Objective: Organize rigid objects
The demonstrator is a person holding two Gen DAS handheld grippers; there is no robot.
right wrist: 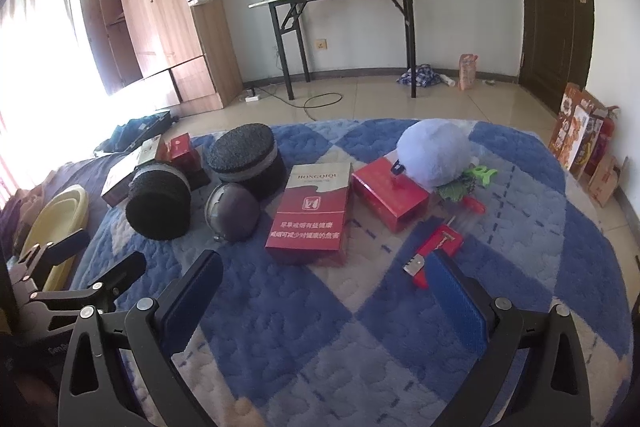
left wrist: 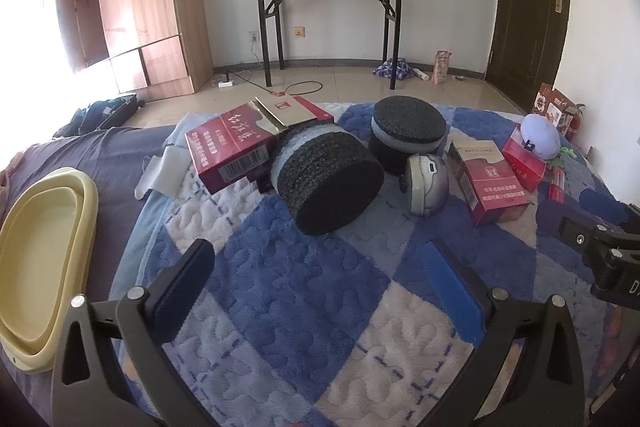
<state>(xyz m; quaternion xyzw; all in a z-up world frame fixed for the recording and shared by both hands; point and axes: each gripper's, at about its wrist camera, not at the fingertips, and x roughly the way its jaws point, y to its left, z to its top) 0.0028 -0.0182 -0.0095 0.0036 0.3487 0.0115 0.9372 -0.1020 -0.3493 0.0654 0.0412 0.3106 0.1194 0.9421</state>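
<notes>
Both tools hang just above the bed, holding nothing. The left hand-held gripper [left wrist: 316,279] has its two black fingers spread wide over the quilted blue-and-white blanket [left wrist: 280,287], one pad faced in ribbed blue rubber. The right hand-held gripper [right wrist: 332,291] is spread just as wide, its blue pad near a small red tool [right wrist: 438,247] with a metal blade end.

The rigid things lie scattered on the fluffy blanket ahead of the fingers. A black foam cylinder [left wrist: 328,179] with a pale band lies tipped on its side; a second foam cylinder [left wrist: 408,135] stands upright behind it. A rounded grey case [left wrist: 424,183] sits just beside them. A glossy red carton [right wrist: 310,215] lies flat, another red box [right wrist: 390,195] near it, touching a pale blue plush ball [right wrist: 434,153]. A dark red carton [left wrist: 228,155] leans against the tipped cylinder. A smooth cream plastic basin [left wrist: 44,267] rests at the bed's left edge.
</notes>
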